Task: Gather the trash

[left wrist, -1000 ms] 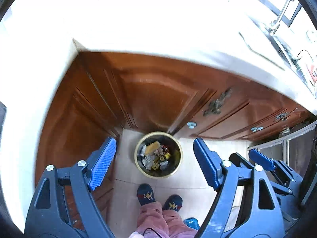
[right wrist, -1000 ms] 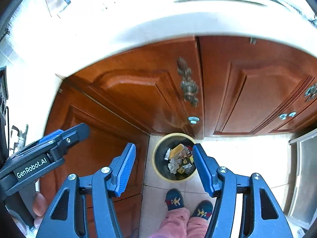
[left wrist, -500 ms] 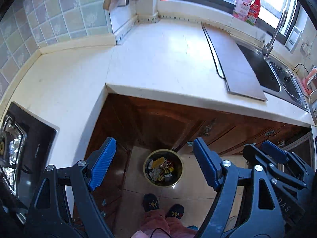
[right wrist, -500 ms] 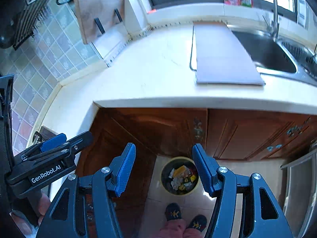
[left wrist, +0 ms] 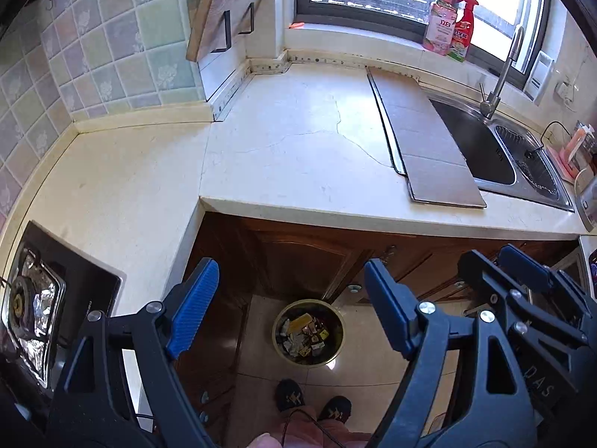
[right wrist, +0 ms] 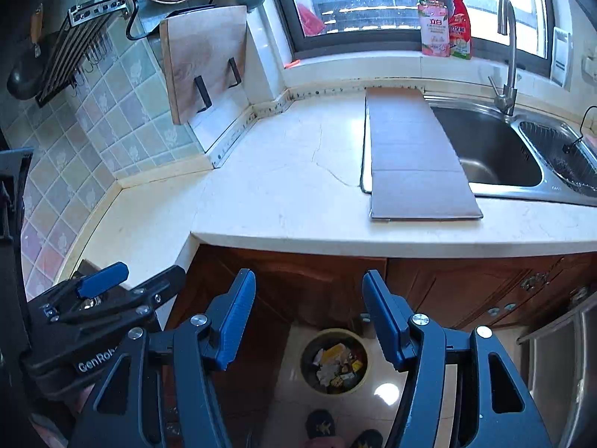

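Note:
A round yellow-rimmed trash bin (left wrist: 308,332) full of wrappers and paper scraps stands on the tiled floor in front of the brown cabinets; it also shows in the right wrist view (right wrist: 335,362). My left gripper (left wrist: 291,310) is open and empty, held high above the bin. My right gripper (right wrist: 309,321) is open and empty, also high above the bin. The right gripper shows at the right edge of the left wrist view (left wrist: 522,280), and the left gripper at the lower left of the right wrist view (right wrist: 100,298). The cream L-shaped countertop (left wrist: 291,156) carries no loose trash that I can see.
A flat cardboard sheet (right wrist: 414,164) lies on the counter beside the steel sink (right wrist: 496,156) with its tap (right wrist: 507,48). A gas hob (left wrist: 41,298) is at the left. Two bottles (right wrist: 444,30) stand on the windowsill. A cutting board (right wrist: 205,59) leans on the tiled wall.
Both grippers have risen from low in front of the cabinet doors to well above the counter, so the bin looks smaller and the countertop, sink and window have come into view. Both stayed open.

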